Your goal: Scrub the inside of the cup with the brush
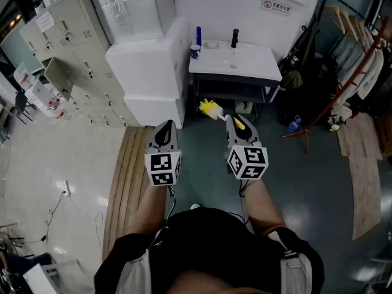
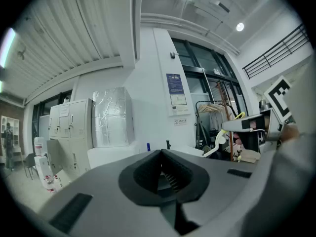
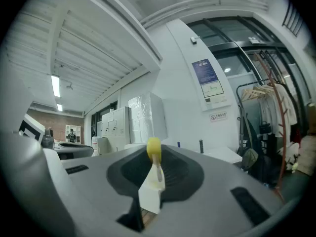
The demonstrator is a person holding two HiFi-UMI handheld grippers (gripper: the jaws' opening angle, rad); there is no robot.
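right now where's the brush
In the head view the brush sits near centre, clamped in the right hand-held gripper, its yellow bristles sticking out ahead toward the white table.

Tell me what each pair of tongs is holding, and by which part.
The right tongs grip the yellow-bristled, white-handled plastic brush by its white handle, bristles sticking out beyond the tips. The left tongs are shut on nothing.

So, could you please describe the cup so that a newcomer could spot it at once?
Find the white table against the far wall. Near its left back corner stands the cup: short and blue-and-white, just in front of a taller, slim blue object.
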